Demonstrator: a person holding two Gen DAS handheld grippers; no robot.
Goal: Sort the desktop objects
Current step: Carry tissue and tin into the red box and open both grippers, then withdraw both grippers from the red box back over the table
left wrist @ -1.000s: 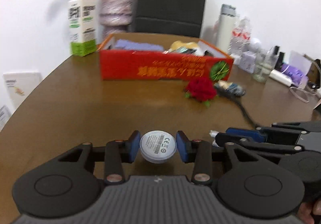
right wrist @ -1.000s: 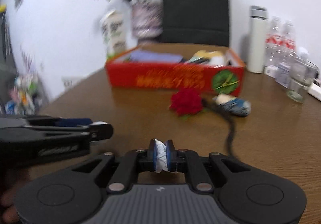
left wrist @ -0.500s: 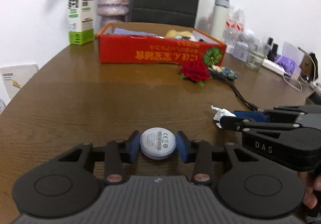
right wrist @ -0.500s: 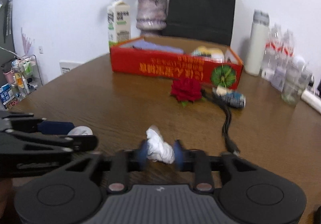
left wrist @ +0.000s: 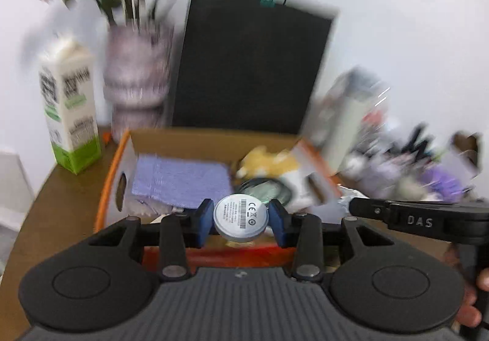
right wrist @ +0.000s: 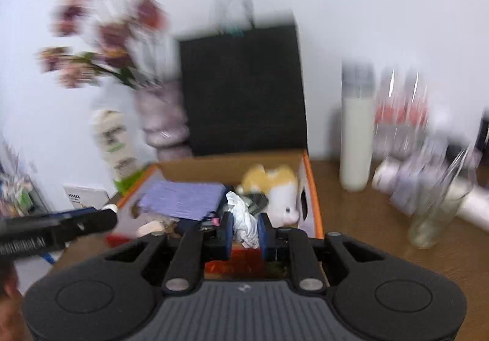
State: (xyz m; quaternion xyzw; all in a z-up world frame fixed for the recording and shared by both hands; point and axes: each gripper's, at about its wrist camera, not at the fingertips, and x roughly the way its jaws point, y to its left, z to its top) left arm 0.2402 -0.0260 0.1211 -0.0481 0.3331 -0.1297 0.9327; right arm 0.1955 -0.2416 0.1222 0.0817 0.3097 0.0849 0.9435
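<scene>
My left gripper (left wrist: 240,220) is shut on a round white puck with a label (left wrist: 240,220) and holds it above the front wall of the red and orange cardboard box (left wrist: 108,179). My right gripper (right wrist: 244,232) is shut on a crumpled white tissue (right wrist: 243,223) and holds it over the same box (right wrist: 311,188). The box contains a purple cloth (left wrist: 180,180), a yellow and white plush toy (right wrist: 272,185) and dark small items. Each gripper shows at the edge of the other's view. Both views are blurred.
Behind the box stand a black paper bag (left wrist: 250,72), a flower vase (left wrist: 137,90) and a milk carton (left wrist: 70,111). A white bottle (right wrist: 356,133), water bottles and a glass (right wrist: 437,212) crowd the table right of the box.
Both grippers have risen from the table and moved forward to the box, carrying the puck and the tissue. The right gripper closed on the tissue.
</scene>
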